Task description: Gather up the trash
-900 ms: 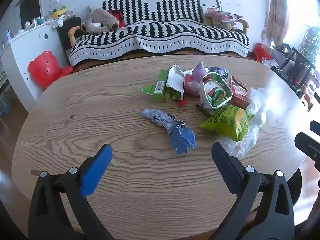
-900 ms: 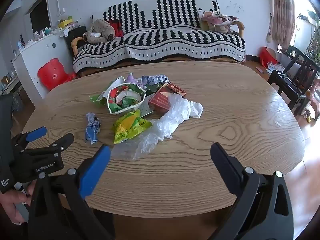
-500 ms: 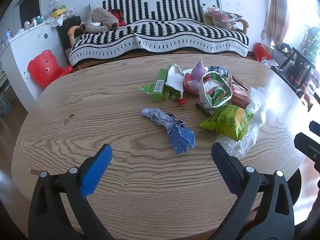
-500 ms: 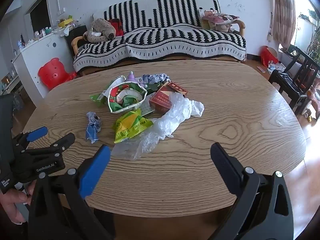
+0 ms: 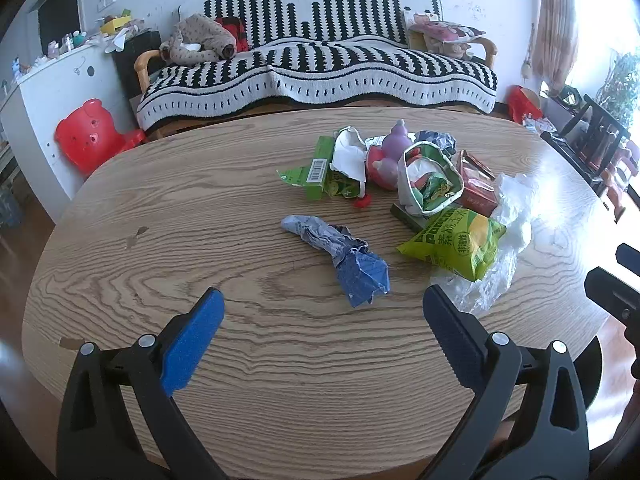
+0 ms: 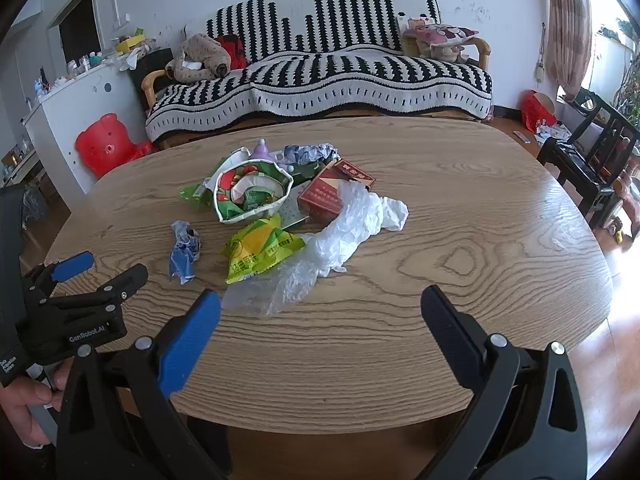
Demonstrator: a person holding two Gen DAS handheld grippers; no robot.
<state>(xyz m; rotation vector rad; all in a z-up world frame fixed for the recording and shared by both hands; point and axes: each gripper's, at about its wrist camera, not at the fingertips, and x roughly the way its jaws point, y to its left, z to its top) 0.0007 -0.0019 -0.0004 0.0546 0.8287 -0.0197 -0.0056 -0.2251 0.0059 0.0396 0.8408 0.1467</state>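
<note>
Trash lies in a heap on the oval wooden table (image 5: 200,240). A crumpled blue wrapper (image 5: 348,258) lies nearest, ahead of my left gripper (image 5: 322,312), which is open and empty above the table's near side. Right of it lie a yellow-green snack bag (image 5: 460,242), a clear plastic bag (image 5: 508,232), a white-rimmed green bag (image 5: 428,184), a red box (image 5: 478,190) and a green carton (image 5: 320,168). My right gripper (image 6: 320,312) is open and empty near the front edge, with the plastic bag (image 6: 336,236), snack bag (image 6: 260,250) and blue wrapper (image 6: 184,250) ahead. The left gripper shows at that view's left (image 6: 96,276).
A striped sofa (image 5: 320,68) stands behind the table with a white cabinet (image 5: 52,92) and a red bear-shaped stool (image 5: 90,134) to the left. A dark chair (image 6: 584,160) stands at the right. A purple-topped bottle (image 5: 394,140) stands in the heap.
Both grippers have drifted very slightly; the views are almost the same. Both stay open and empty. The trash has not moved.
</note>
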